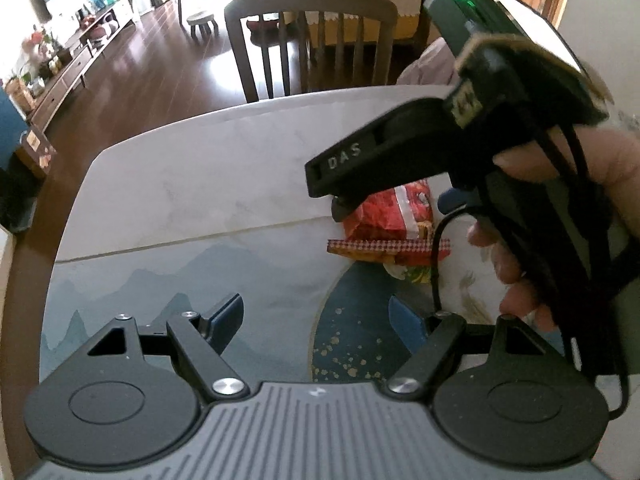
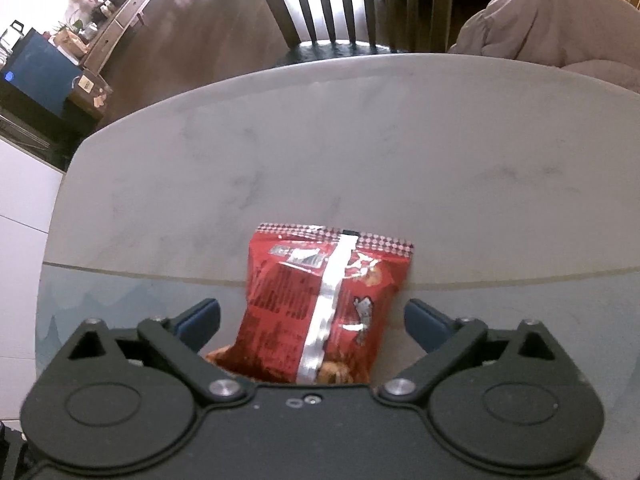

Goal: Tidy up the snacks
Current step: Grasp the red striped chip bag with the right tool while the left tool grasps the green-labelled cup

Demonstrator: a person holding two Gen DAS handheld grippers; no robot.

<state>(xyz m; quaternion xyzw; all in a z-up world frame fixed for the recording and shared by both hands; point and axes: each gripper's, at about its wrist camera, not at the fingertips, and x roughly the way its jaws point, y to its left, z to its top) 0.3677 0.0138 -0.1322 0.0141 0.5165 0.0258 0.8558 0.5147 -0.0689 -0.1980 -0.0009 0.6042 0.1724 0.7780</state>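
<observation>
Snack: a red crinkled foil snack bag (image 2: 324, 304) with a silver back seam and a checked top seal lies flat on the worktop, seam side up, straddling the line where the mat begins.
Right gripper (image 2: 312, 316): its blue-padded fingers (image 2: 200, 318) stand wide apart, one at 9 o'clock of the bag and one at 3 o'clock, neither touching it; the bag's near end runs under the gripper body.
Left gripper (image 1: 316, 320): fingers (image 1: 228, 314) spread apart and holding nothing, poised over the mat.
Left view of the snack: the same bag (image 1: 390, 216) sits at 1 o'clock of the left gripper, partly behind the black body of the right gripper (image 1: 348, 208), which a bare hand (image 1: 532, 240) grasps.
Worktop: pale grey marbled worktop (image 2: 320, 148) with rounded corners; a blue-green mat printed with misty hills (image 1: 180, 276) covers its near part.
Surroundings: a dark wooden slat-back chair (image 1: 312, 36) stands at 12 o'clock beyond the far edge, and a pinkish padded garment (image 2: 560, 28) lies at 2 o'clock.
</observation>
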